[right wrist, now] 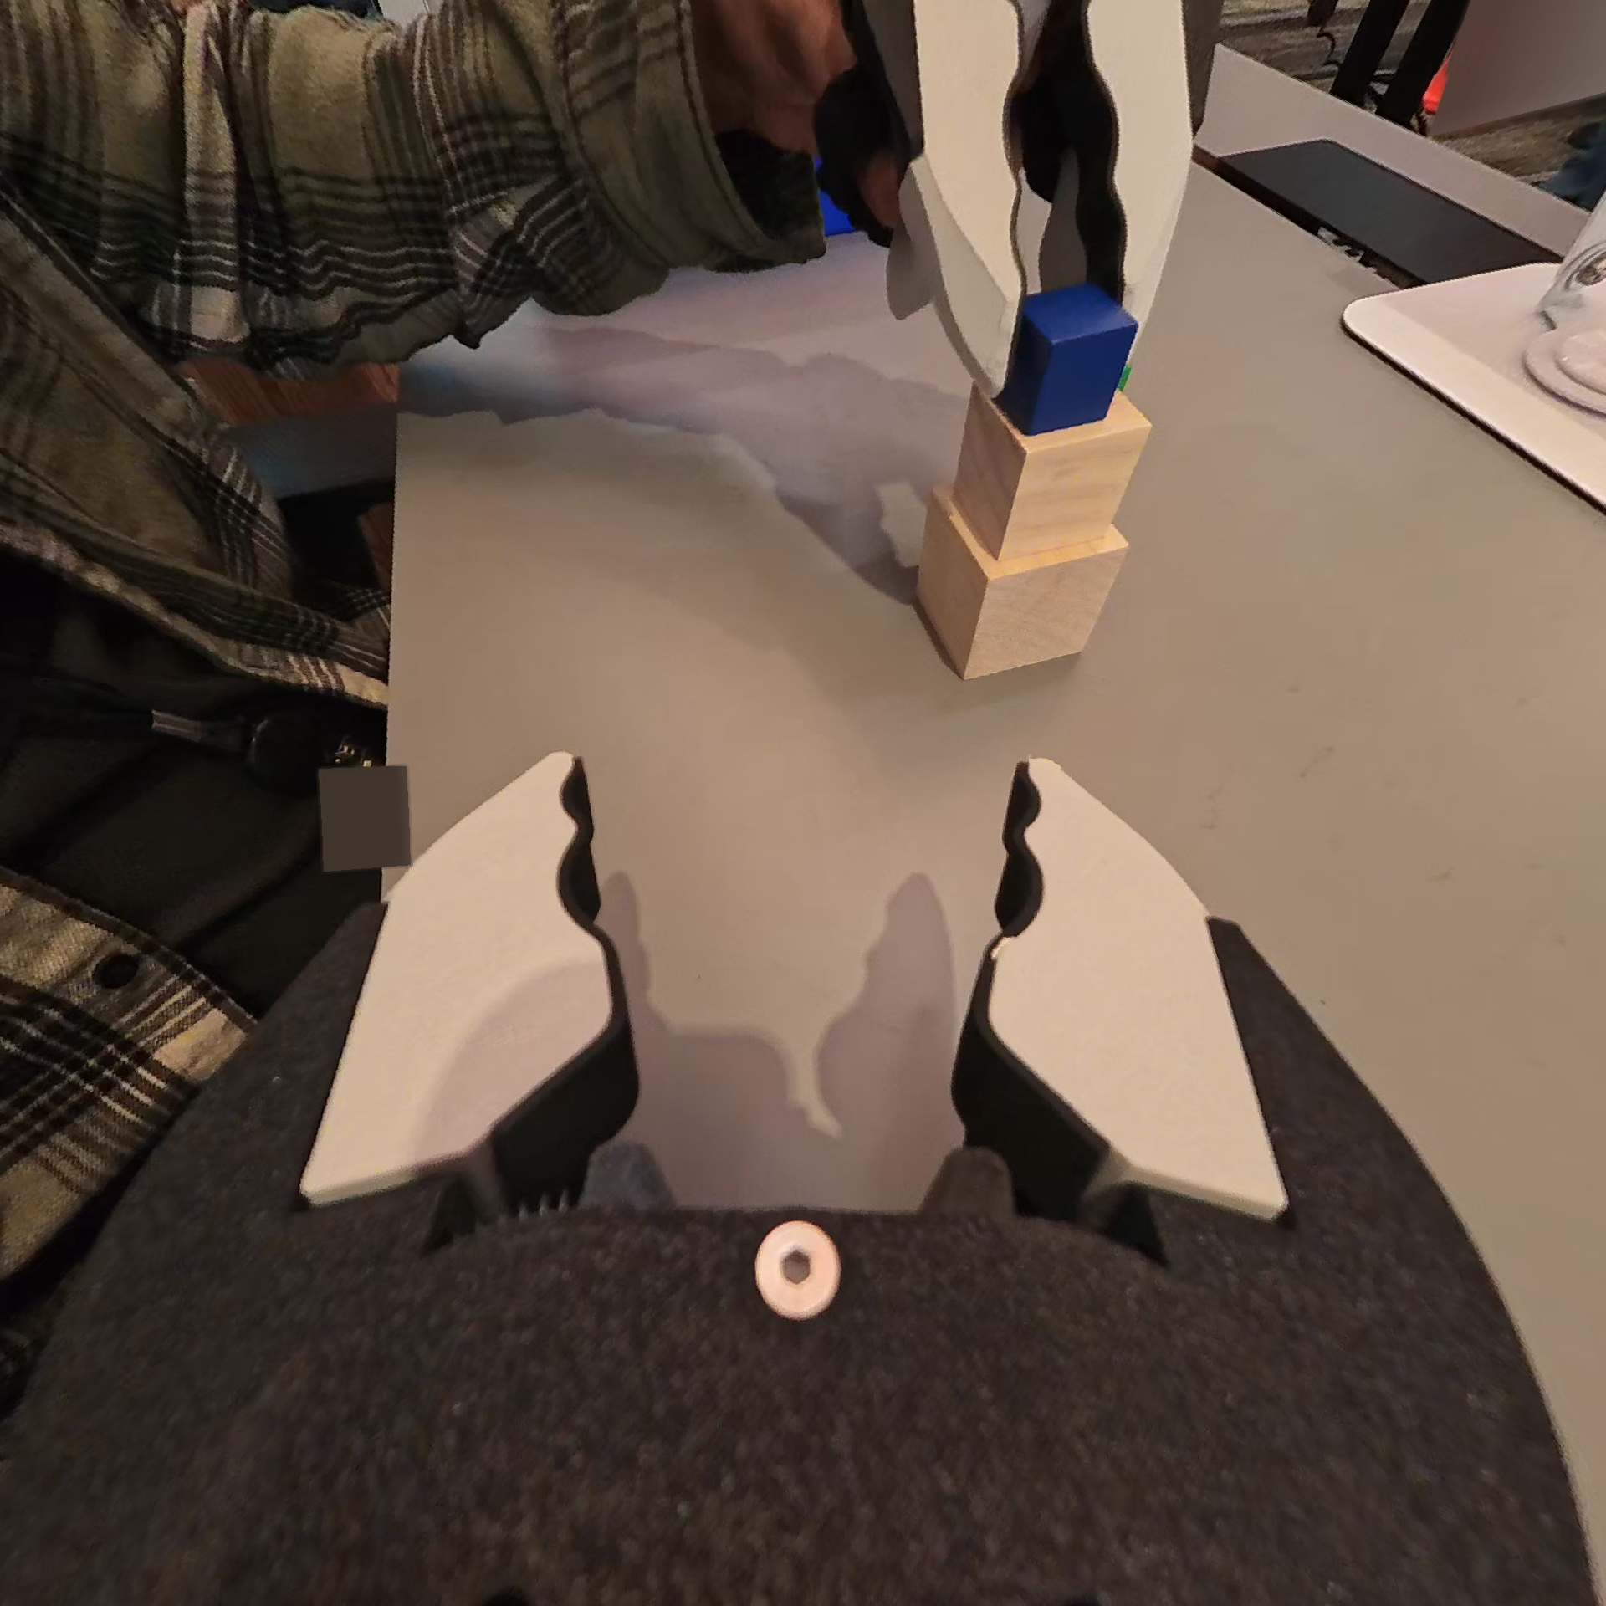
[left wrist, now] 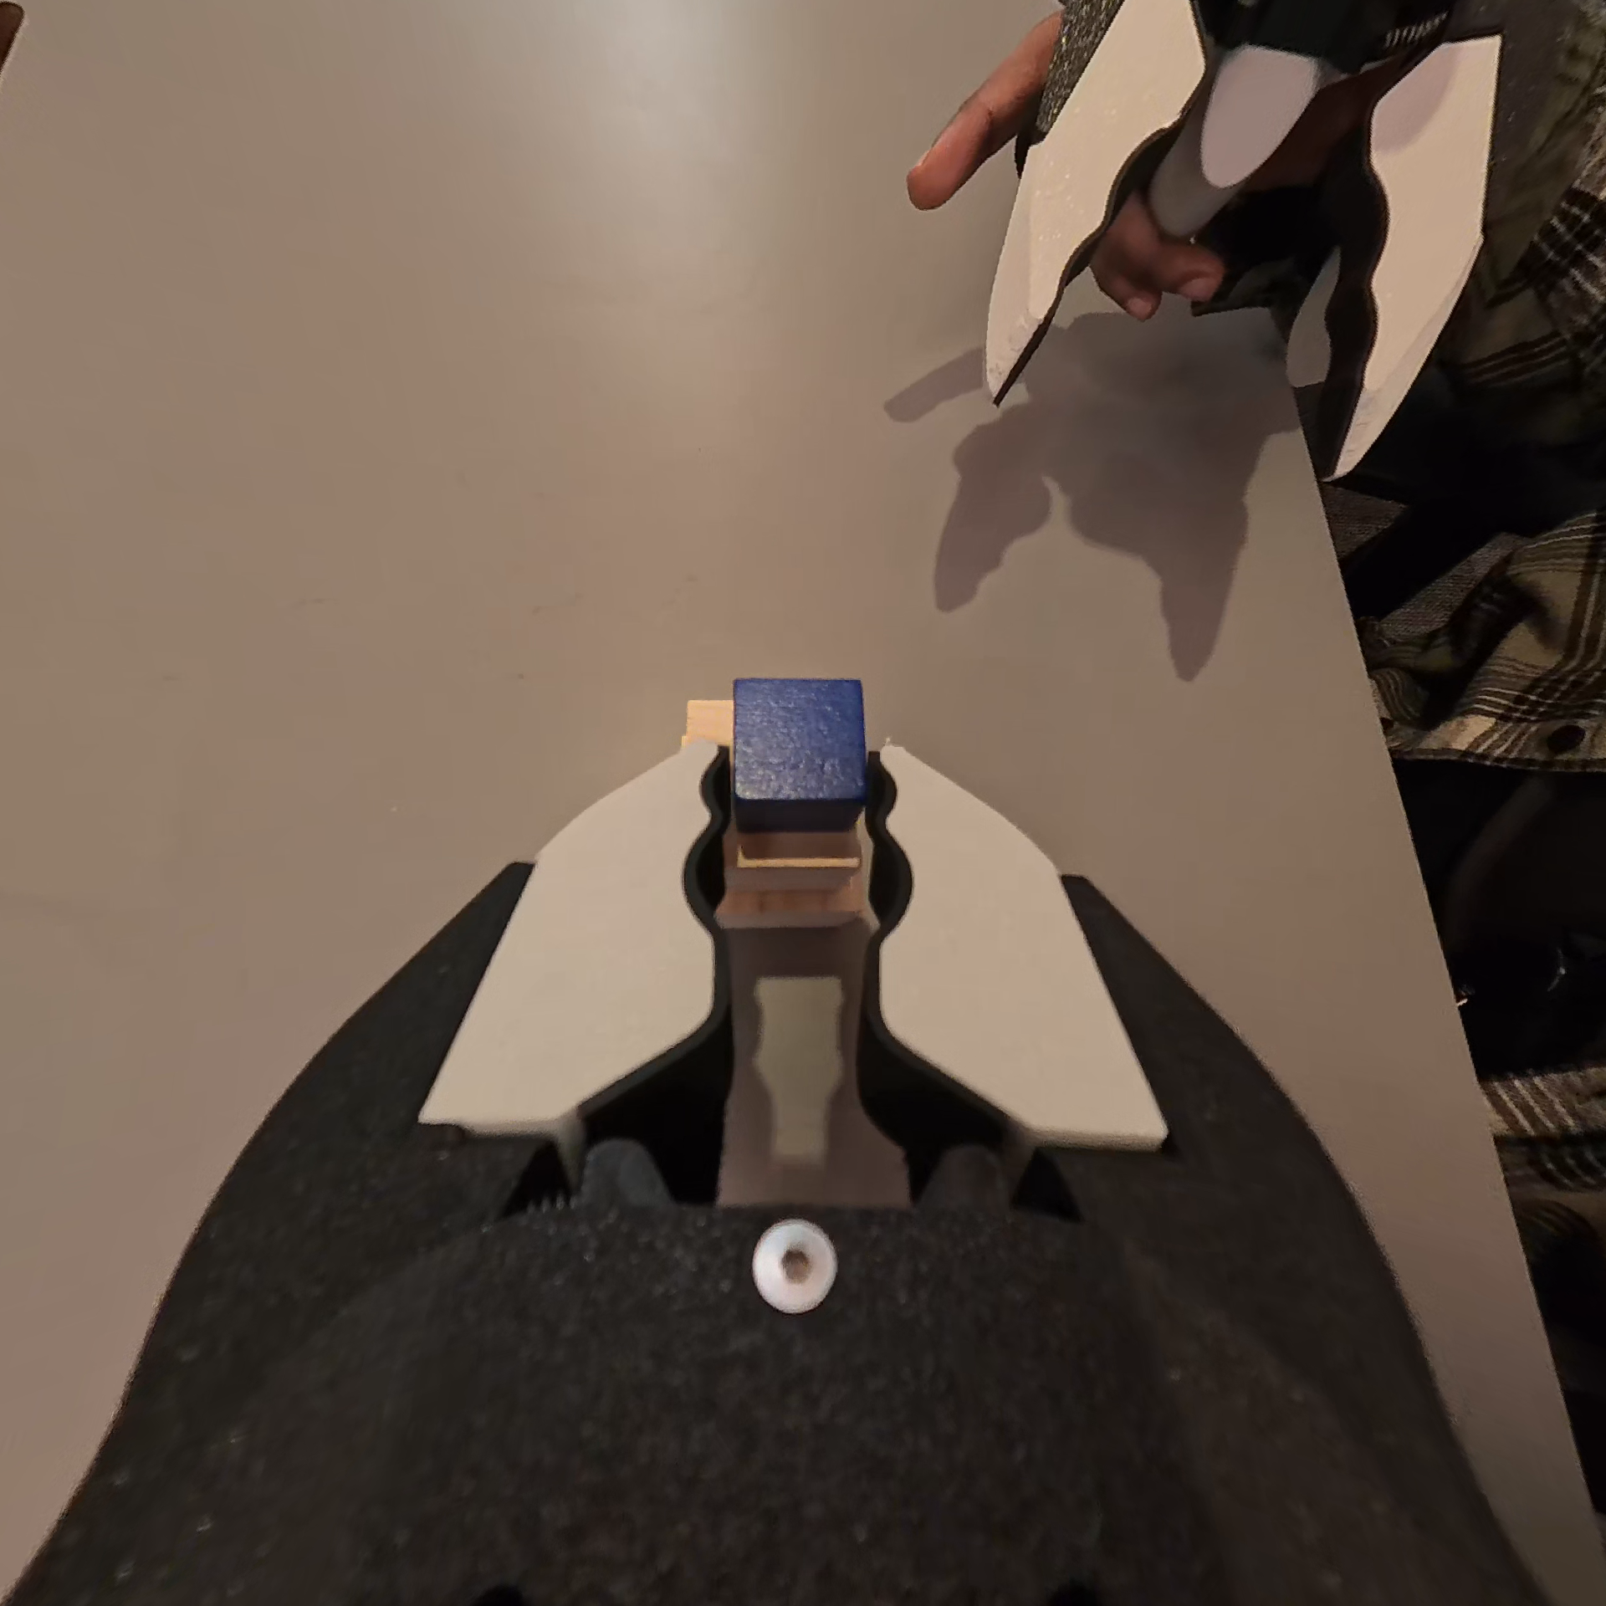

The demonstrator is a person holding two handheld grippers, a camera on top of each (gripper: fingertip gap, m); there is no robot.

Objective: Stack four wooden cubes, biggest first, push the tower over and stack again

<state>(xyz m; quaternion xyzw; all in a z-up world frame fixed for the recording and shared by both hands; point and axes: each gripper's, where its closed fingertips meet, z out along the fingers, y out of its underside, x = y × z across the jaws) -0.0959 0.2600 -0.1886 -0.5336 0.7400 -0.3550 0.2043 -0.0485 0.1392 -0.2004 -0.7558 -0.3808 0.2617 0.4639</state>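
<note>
White tray (right wrist: 1425, 348) and dark pad (right wrist: 1382, 209) flank the upright tower (right wrist: 1034, 530) on the bench (right wrist: 695, 660) — left gripper (left wrist: 799, 765) clamps the blue cube (right wrist: 1073, 365) on top; right gripper (right wrist: 799, 782) spread apart.

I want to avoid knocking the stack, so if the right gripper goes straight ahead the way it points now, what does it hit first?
Probably nothing soon. The open right gripper points along bare table; the block tower, with the left gripper shut on the blue cube, stands right of that line. Depth is uncertain, so the margin may be slim.
</note>
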